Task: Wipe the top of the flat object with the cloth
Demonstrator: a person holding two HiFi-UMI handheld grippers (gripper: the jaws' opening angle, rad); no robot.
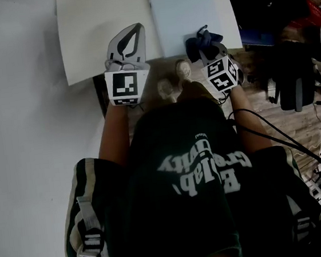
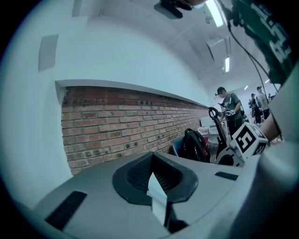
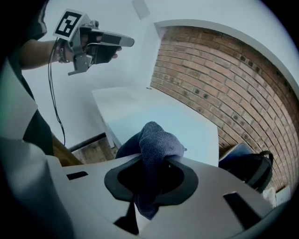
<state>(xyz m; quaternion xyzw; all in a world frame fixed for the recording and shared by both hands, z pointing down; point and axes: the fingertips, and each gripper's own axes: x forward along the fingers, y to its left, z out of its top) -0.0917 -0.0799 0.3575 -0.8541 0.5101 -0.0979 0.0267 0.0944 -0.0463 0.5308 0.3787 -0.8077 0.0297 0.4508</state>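
Evenly bright, soft shadows — fisheye edges vignetted.

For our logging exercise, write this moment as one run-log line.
left hand-held gripper: shut, raised | right hand-held gripper: shut on cloth | cloth: at near edge of flat object, contact unclear

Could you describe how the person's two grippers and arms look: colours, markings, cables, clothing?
The left gripper and right gripper both have light grey bodies with black pads. Each carries a white cube with black square markers. A thin black cable hangs from the left one. The person wears a dark green T-shirt with white print and pale-striped short sleeves.
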